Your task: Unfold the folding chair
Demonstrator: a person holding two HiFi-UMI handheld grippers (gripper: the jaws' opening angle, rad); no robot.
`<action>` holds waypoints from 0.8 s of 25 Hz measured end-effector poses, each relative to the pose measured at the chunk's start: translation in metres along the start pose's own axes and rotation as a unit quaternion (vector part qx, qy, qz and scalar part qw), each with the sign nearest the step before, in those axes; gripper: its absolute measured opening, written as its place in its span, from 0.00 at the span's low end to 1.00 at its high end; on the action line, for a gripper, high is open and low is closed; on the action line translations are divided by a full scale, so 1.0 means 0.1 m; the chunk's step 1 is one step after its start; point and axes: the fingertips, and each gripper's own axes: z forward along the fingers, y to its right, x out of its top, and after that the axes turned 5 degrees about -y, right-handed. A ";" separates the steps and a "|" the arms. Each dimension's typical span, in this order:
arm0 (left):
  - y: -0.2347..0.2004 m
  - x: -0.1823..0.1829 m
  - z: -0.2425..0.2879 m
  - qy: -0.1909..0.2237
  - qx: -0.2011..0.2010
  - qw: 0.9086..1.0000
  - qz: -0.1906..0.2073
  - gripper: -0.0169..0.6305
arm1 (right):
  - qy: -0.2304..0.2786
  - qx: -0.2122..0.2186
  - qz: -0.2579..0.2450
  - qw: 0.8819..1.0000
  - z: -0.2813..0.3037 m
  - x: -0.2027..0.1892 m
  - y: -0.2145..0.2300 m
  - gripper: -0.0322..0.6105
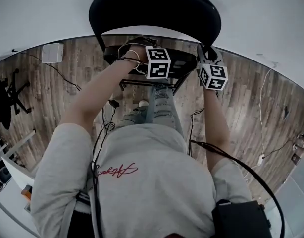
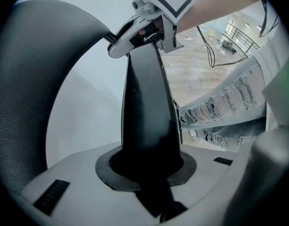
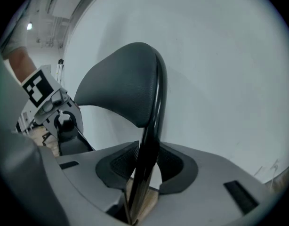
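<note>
Wood floor [image 1: 68,68]; chair [image 1: 152,9] in L+R grippers [image 2: 149,173] [image 3: 142,173]

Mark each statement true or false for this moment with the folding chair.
1. The left gripper is shut on the black chair. True.
2. The right gripper clamps the padded backrest. False: it is shut on the thin black frame tube beside the backrest.
3. The floor is carpeted. False: it is wooden planks.
4. A white wall is behind the chair. True.
</note>
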 end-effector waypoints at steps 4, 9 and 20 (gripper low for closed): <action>0.10 0.01 -0.08 0.001 0.010 1.000 -0.010 0.21 | 0.065 -0.059 -0.013 0.996 -0.22 0.07 -0.02 0.25; 0.21 -0.03 -0.16 0.000 0.024 0.999 -0.022 0.22 | 0.129 -0.142 0.025 0.981 -0.87 0.10 -0.12 0.21; 0.36 0.25 -0.34 0.003 0.068 0.997 0.034 0.21 | 0.128 -0.033 -0.107 0.985 -1.00 0.84 -0.92 0.08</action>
